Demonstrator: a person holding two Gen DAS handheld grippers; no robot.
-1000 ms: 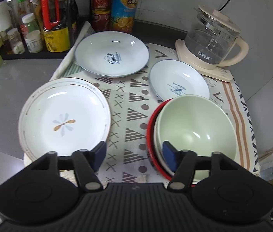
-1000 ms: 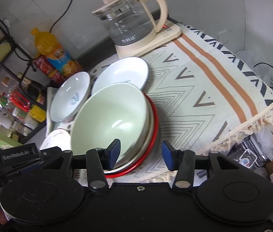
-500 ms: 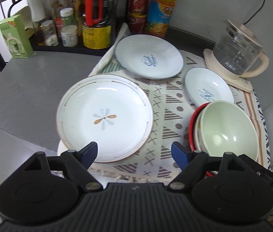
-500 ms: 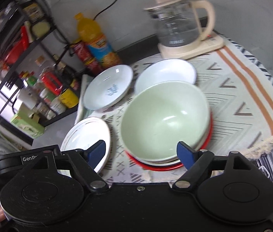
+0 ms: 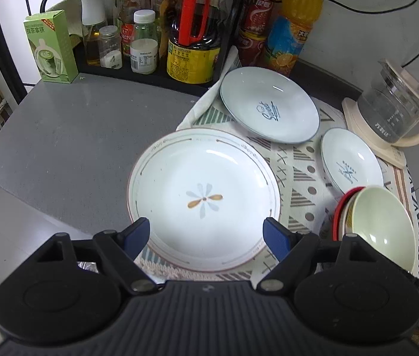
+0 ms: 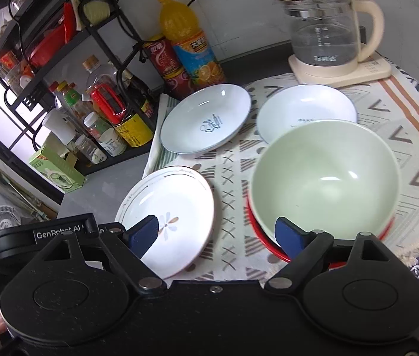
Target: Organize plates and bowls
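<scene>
Judging by the dishes, the green bowl (image 6: 325, 175) tops its stack at right, three plates lie apart, and left gripper (image 5: 206, 235) and right gripper (image 6: 217, 233) gape wide, empty.

Flower plate (image 5: 203, 198) left of bowl stack (image 5: 381, 225); two dishes (image 5: 268, 108) behind.

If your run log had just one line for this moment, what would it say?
left gripper: open, empty, over white flower-print plate | right gripper: open, empty, by pale green bowl stacked on red-rimmed dish | nothing held
</scene>
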